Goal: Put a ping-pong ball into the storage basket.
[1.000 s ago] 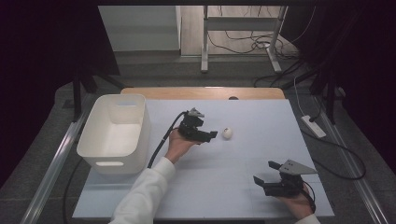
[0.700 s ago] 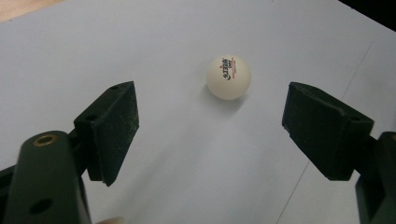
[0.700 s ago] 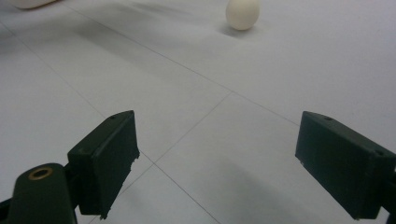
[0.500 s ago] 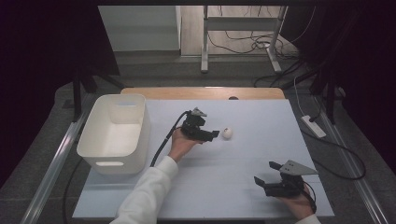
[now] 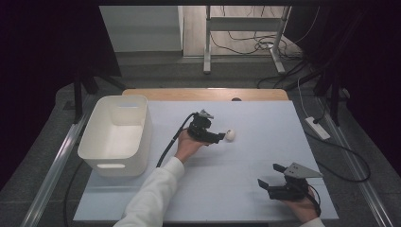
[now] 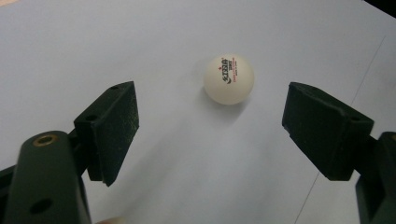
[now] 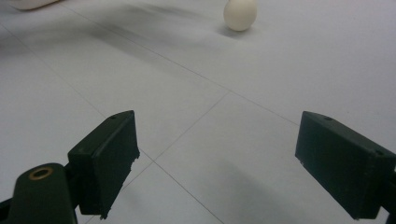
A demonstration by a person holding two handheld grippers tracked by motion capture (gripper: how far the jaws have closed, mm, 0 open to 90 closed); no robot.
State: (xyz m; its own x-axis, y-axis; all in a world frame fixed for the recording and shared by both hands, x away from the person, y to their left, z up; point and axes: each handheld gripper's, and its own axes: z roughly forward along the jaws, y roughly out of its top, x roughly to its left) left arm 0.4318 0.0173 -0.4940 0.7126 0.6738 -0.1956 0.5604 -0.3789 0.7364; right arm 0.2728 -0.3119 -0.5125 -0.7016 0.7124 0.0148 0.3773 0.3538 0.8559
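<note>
Two black two-jaw grippers are working over a pale blue-grey table (image 5: 236,189), each held in one of a person's hands. Near the table's middle, the left gripper (image 5: 218,137) is pointing toward a small white table-tennis ball with printed lettering (image 5: 230,135), and its jaws are standing wide apart with nothing between the pads. In the left gripper view, the ball (image 6: 229,79) is sitting on the bare surface just ahead of the fingertips and roughly centred in the gap, apart from both pads; the gripper seems to be lining up so the jaws can slide past either side of the ball. The person's white sleeve (image 5: 153,194) is stretching in from the bottom edge of the high view.

At the near right corner, the right gripper (image 5: 268,182) is resting low over the table, well apart from the ball, its jaws also spread wide and holding nothing, apparently waiting out of the way. In its own view the ball (image 7: 240,14) is lying far ahead.

Toward the left edge, a white rectangular plastic bin with a handle cutout (image 5: 106,158) is standing open, probably as the place where the ball is meant to go.
</note>
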